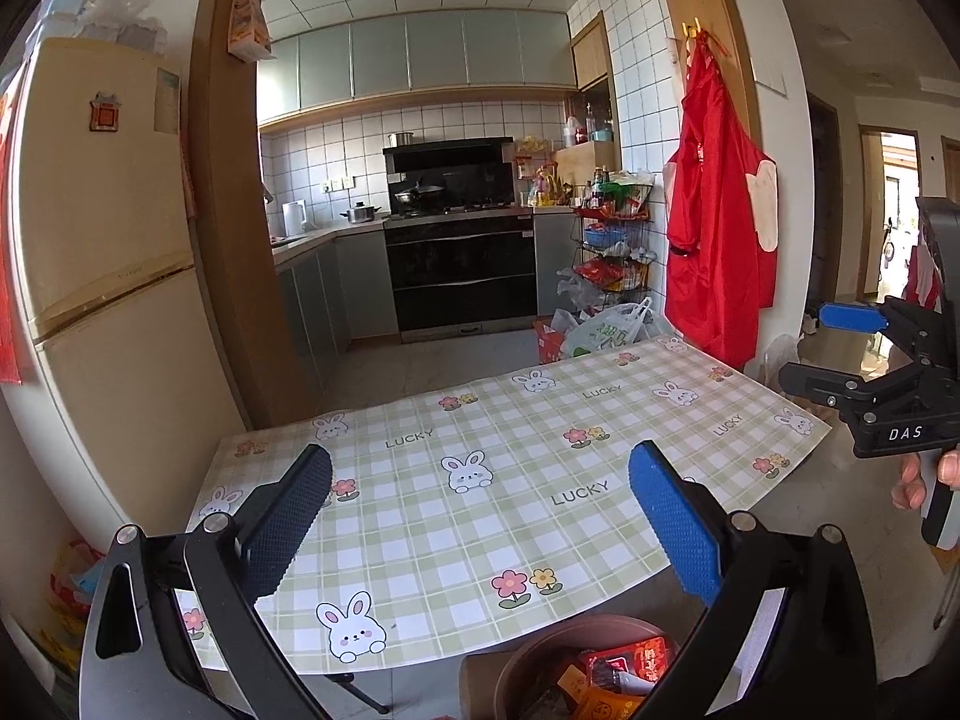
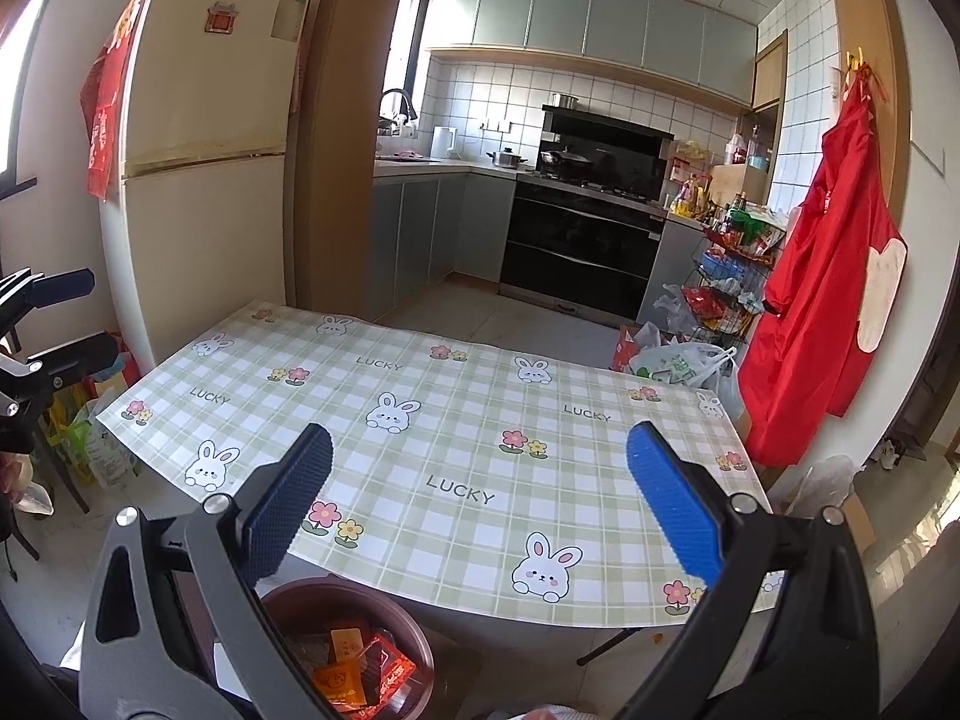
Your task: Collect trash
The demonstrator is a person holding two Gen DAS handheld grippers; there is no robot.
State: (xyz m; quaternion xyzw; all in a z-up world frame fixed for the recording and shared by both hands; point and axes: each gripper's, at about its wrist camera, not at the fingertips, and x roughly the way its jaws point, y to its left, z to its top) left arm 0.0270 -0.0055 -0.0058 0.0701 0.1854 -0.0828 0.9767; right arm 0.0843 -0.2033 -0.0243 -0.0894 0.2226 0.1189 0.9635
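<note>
A brown round bin point(image 1: 523, 654) stands on the floor below the table's near edge, with orange and red snack wrappers point(image 1: 624, 667) inside. In the right wrist view the same bin point(image 2: 360, 591) and wrappers point(image 2: 366, 666) sit at the bottom left. My left gripper point(image 1: 480, 516) is open above the checked tablecloth point(image 1: 510, 420), nothing between its blue pads. My right gripper point(image 2: 480, 504) is also open and empty over the cloth point(image 2: 480, 420). No trash shows on the cloth in either view. Each gripper appears at the edge of the other's view, open: right gripper point(image 1: 804, 345), left gripper point(image 2: 102, 312).
A cream fridge point(image 1: 102, 252) stands left of the table. A red apron point(image 1: 717, 228) hangs on the wall at the right. Plastic bags point(image 1: 606, 330) and a wire rack of packets point(image 1: 612, 240) sit behind the table's far edge. A hand point(image 1: 918, 480) holds the right gripper.
</note>
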